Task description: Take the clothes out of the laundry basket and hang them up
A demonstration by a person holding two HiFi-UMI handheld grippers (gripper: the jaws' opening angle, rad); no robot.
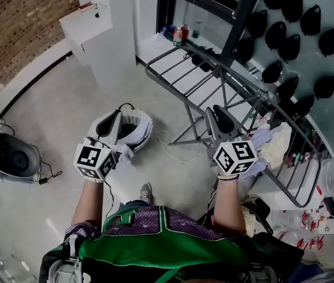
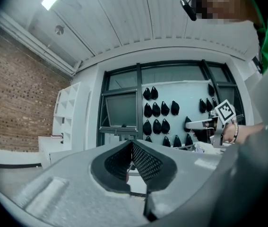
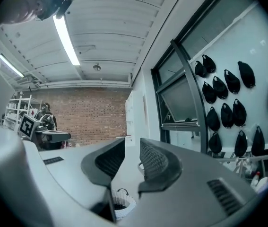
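two claws, left claw (image 2: 132, 148) clenched, right claw (image 3: 133, 150) released, laundry basket (image 1: 145, 128) partly hidden

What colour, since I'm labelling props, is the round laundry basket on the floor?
White; the round ribbed laundry basket shows best in the head view.

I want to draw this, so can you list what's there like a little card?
Left gripper: jaws shut, near the white woven laundry basket
Right gripper: jaws apart, nothing between them
Rack: grey metal drying rack, at the person's right
Clothes: pale lilac and cream cloth lying on the rack
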